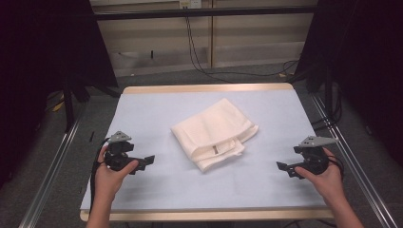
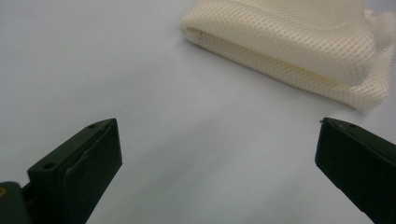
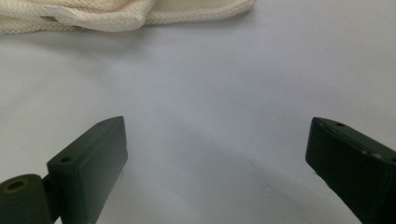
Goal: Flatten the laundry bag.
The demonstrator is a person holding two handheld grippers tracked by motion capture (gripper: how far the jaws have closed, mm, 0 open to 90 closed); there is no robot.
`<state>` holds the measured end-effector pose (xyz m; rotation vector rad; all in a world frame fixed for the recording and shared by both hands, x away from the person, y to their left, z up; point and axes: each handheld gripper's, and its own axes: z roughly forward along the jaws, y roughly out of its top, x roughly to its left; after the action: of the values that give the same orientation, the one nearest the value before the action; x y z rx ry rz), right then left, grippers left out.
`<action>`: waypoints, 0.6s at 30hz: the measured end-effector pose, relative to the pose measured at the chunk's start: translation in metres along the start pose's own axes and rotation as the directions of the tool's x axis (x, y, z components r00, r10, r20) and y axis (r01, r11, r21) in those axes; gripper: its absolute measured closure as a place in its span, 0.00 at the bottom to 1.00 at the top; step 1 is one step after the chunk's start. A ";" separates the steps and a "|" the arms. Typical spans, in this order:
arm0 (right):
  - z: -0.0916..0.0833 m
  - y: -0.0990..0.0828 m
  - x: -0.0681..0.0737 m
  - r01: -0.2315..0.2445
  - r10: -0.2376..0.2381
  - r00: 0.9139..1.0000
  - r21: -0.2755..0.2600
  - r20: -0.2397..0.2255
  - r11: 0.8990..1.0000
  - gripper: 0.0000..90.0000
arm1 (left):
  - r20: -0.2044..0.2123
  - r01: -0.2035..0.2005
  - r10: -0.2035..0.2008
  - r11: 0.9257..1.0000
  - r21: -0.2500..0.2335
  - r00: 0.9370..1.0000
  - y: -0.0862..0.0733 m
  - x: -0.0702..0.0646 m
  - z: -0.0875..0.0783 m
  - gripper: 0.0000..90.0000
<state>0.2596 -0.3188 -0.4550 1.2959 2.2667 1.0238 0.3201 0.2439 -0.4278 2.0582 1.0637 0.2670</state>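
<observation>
Both grippers point(image 1: 146, 161) point(image 1: 284, 167) face inward, fingers point(image 2: 79, 163) spread

Pale blue table cover point(image 1: 157, 114), black cables point(image 1: 199, 57) on grey floor point(image 1: 237, 78) beyond.

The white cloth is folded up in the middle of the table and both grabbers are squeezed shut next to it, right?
Not quite. The folded cloth does lie mid-table, but both grabbers are open, not shut. The left gripper and the right gripper sit on either side, apart from the cloth, and each gripper view shows its two black jaws spread wide with bare table between them.
</observation>
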 end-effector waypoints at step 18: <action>0.010 0.003 0.007 0.041 -0.040 0.999 0.028 -0.026 0.999 0.06 | 0.108 -0.108 0.103 0.993 0.043 0.989 0.037 -0.047 0.038 0.00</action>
<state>0.2634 -0.3073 -0.4593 1.2497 2.3250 1.0027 0.3316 0.1750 -0.4187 2.1512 0.9074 0.1846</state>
